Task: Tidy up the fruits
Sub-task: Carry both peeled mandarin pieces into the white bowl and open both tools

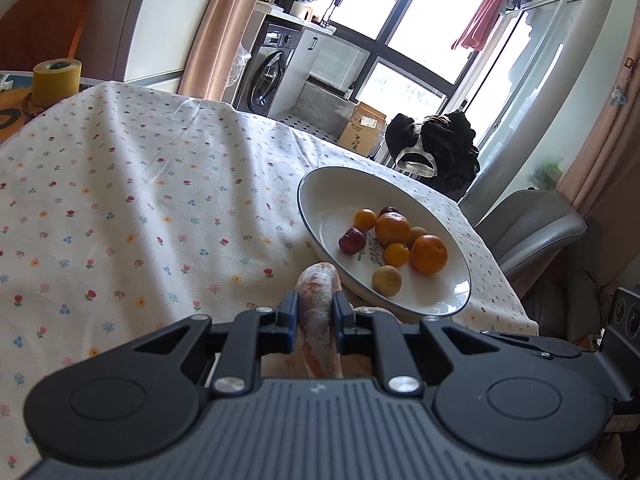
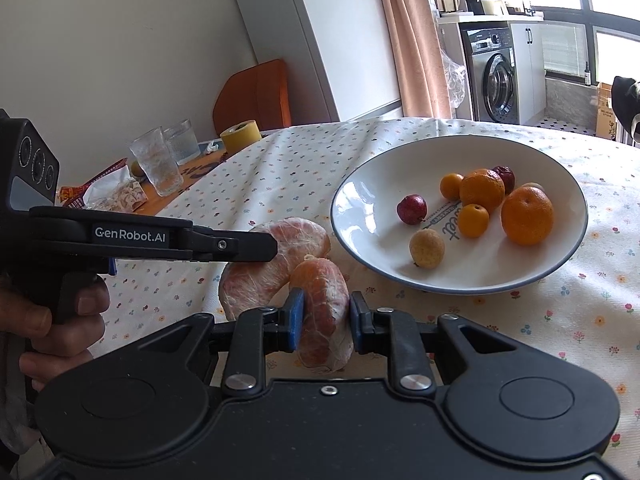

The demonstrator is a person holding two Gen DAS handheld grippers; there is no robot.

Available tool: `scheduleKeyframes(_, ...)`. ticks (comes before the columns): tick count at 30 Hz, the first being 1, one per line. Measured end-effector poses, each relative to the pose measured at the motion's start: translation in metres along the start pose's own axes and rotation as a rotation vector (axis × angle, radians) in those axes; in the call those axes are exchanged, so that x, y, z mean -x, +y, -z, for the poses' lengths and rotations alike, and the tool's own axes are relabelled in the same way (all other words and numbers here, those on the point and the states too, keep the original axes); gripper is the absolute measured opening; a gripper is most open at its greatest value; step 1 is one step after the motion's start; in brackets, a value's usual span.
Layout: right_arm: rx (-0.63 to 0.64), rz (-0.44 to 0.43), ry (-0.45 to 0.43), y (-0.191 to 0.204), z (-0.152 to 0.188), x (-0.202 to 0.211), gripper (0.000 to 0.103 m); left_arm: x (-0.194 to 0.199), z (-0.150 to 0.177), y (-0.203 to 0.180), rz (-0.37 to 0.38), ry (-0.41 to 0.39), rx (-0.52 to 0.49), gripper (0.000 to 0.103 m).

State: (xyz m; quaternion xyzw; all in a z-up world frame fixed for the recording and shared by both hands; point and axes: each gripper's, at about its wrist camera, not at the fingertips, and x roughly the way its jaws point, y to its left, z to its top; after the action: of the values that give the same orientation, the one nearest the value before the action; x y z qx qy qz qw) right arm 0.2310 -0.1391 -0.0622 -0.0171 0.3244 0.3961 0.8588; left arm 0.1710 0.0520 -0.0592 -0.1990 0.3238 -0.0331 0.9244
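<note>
**Pith-white pomelo segments, each pinched in its own gripper beside the bowl**

Soft, membrane-covered flesh is what both tools have hold of. The right gripper [image 2: 324,316] has its blue pads closed on a peeled pomelo segment [image 2: 324,312] standing on end just in front of the white bowl [image 2: 360,184]. The left gripper [image 1: 316,314] is likewise closed on a second pomelo segment [image 1: 318,308]; in the right wrist view its black fingers [image 2: 248,245] reach in from the side over that larger, curved piece [image 2: 256,280], which lies touching the first one on the floral tablecloth [image 2: 560,320]. A hand [image 2: 52,320] holds the left tool's handle.

The bowl already holds two mandarins [image 2: 527,216], small kumquat-like oranges [image 2: 473,221], red jujube-like fruits [image 2: 412,209] and a tan longan-like fruit [image 2: 427,248]. The segments are still outside it, close to its near rim.

The main risk is probably the grip itself: the membrane looks thin, so squeezing harder could burst it, while a looser hold could let the piece slide out between the pads on the lift. Because the two segments touch, and may still be joined, raising one could drag or tear the other. Both tools work very near each other, so their fingers could collide. The bowl's rim is close; a low carry could clip it, nudge the bowl or bunch the loose cloth. A segment dropped from height could scatter the round fruits, which would roll easily.
</note>
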Motion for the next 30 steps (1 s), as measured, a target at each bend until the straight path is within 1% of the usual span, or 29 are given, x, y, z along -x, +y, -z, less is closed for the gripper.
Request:
scheduleKeyframes(8, 0.002, 0.020, -0.032, -0.002, -0.005, 0.015, 0.022, 0.008, -0.005, -0.007, 0.008, -0.028, -0.003, 0.016)
scheduleKeyframes(14, -0.011, 0.048, -0.057, -0.013, -0.010, 0.023, 0.022, 0.008, -0.013, -0.016, 0.022, -0.045, -0.019, 0.016)
scheduleKeyframes(20, -0.023, 0.078, -0.077, -0.027, -0.016, 0.028, 0.022, 0.000, -0.022, -0.024, 0.028, -0.048, -0.034, 0.016)
scheduleKeyframes(30, -0.048, 0.131, -0.092, -0.053, -0.027, 0.022, 0.022, -0.021, -0.038, -0.028, 0.012, -0.046, -0.029, 0.016)
